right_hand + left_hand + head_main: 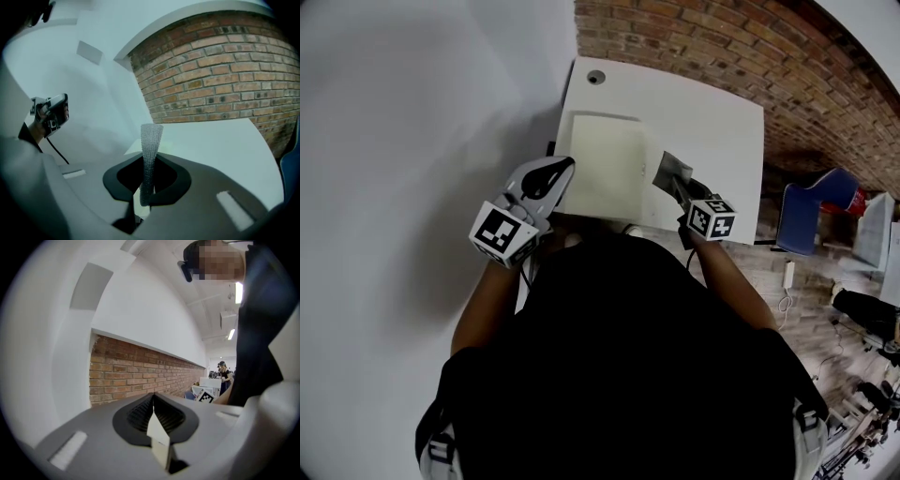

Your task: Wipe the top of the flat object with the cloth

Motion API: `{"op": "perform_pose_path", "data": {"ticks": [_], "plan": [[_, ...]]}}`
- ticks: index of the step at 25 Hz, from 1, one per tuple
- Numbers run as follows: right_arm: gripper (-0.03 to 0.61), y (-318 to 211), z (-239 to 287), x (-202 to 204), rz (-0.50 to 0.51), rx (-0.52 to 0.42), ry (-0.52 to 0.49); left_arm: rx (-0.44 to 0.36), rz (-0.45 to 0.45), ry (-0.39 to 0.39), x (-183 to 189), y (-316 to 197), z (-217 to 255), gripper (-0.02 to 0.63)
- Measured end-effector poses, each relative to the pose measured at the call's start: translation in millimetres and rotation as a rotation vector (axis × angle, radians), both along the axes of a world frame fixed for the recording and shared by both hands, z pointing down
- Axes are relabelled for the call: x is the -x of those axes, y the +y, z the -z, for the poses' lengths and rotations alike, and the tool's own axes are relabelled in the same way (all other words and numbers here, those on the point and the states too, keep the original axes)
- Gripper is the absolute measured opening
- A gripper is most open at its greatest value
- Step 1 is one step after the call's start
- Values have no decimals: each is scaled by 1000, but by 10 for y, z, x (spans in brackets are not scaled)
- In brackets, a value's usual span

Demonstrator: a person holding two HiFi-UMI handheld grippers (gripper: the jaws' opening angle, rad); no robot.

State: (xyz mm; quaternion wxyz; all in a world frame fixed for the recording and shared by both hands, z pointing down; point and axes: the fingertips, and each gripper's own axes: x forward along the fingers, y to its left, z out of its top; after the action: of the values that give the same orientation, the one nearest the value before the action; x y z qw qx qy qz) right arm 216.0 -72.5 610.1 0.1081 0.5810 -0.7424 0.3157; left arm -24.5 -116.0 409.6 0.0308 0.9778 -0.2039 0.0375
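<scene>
A pale cream flat object (605,167) lies on the white table (712,122) near its left edge. My left gripper (564,172) is at that object's left edge, and its jaws are shut on a thin cream corner (158,439) of it in the left gripper view (154,416). My right gripper (680,190) hovers just right of the flat object, shut on a grey cloth (671,170). In the right gripper view the cloth (151,140) sticks up as a narrow mesh strip from between the jaws (146,185), above the white tabletop (215,140).
A brick wall (722,47) runs behind the table and a white wall (412,141) stands at the left. A round cable hole (596,77) sits at the table's far left corner. Right of the table's edge are a blue chair (811,214) and floor clutter.
</scene>
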Motion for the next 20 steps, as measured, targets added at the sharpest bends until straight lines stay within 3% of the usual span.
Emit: {"op": "perform_pose_path", "data": {"ticks": [9, 20], "plan": [[11, 51, 782, -163, -18, -174, 49, -15, -52, -5, -292, 77, 76, 3], [11, 176, 1627, -314, -30, -350, 129, -26, -54, -5, -362, 133, 116, 3]]}}
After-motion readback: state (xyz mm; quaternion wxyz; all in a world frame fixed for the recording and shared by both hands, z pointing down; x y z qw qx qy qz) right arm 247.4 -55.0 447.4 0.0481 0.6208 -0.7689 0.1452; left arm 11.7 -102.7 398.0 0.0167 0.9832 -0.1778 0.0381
